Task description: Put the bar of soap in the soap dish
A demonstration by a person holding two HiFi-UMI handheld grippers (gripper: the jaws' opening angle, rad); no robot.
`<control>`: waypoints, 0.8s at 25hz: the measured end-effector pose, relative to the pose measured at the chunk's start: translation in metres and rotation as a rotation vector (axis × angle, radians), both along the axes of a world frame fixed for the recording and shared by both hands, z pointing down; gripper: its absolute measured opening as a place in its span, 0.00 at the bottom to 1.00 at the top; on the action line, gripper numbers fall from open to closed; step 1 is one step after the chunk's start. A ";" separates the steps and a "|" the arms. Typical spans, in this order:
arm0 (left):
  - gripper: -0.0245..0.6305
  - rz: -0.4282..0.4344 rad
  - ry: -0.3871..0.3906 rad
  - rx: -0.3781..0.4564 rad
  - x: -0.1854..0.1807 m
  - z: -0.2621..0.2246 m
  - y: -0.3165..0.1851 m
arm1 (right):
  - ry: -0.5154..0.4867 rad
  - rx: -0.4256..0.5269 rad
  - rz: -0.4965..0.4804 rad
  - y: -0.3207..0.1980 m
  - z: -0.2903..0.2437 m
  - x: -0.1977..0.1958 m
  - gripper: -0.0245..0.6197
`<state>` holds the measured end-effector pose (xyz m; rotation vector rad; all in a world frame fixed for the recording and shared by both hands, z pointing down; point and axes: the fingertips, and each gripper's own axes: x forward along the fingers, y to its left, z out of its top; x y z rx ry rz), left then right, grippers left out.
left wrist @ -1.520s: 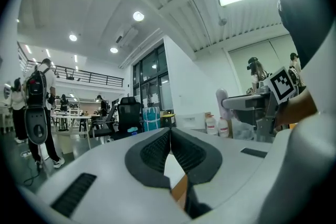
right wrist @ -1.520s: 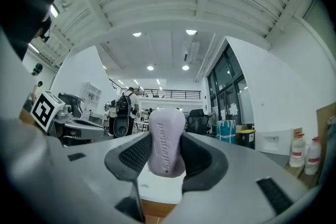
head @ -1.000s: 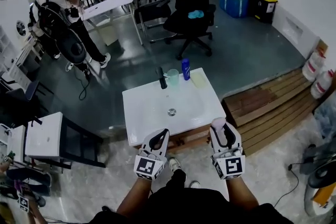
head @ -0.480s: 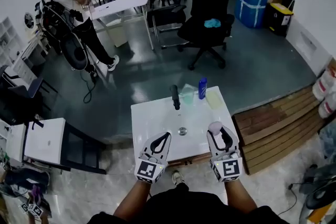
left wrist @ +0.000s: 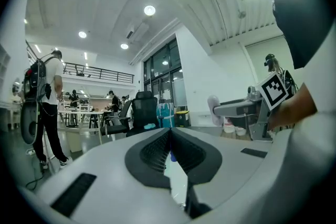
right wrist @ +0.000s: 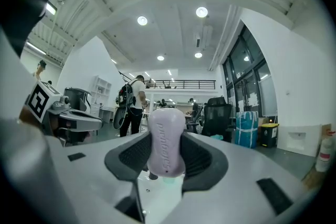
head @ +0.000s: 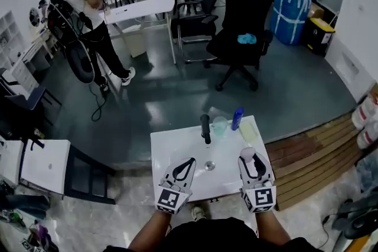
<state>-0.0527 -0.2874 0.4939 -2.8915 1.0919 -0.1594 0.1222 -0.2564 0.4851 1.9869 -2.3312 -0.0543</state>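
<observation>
The lilac bar of soap [right wrist: 167, 140] is clamped between the jaws of the right gripper [head: 250, 157]. Its long axis runs along the jaws, with one end pointing forward past the tips, over the near right edge of the white sink [head: 168, 153]. The pale soap dish [head: 248, 131] lies at the far right corner. The jaws of the left gripper [left wrist: 170, 147] are pressed together on nothing.

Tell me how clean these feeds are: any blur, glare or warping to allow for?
Head view: sharp and evenly lit, edges bowed by the wide lens, white sink top bright. Left gripper view: heavy fisheye, dark corners, ceiling lamps flare. Right gripper view: same warp, but the bar of soap in the jaws is crisp.
</observation>
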 end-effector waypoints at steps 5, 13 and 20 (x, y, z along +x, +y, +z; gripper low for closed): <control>0.07 -0.008 0.003 -0.016 0.003 0.007 -0.018 | 0.000 -0.062 0.015 -0.020 0.019 0.014 0.33; 0.07 -0.093 0.013 -0.052 0.024 0.016 -0.038 | -0.007 -0.143 -0.025 -0.061 0.047 0.047 0.33; 0.07 -0.155 -0.003 -0.068 0.043 0.022 -0.047 | 0.000 -0.242 -0.051 -0.101 0.076 0.078 0.33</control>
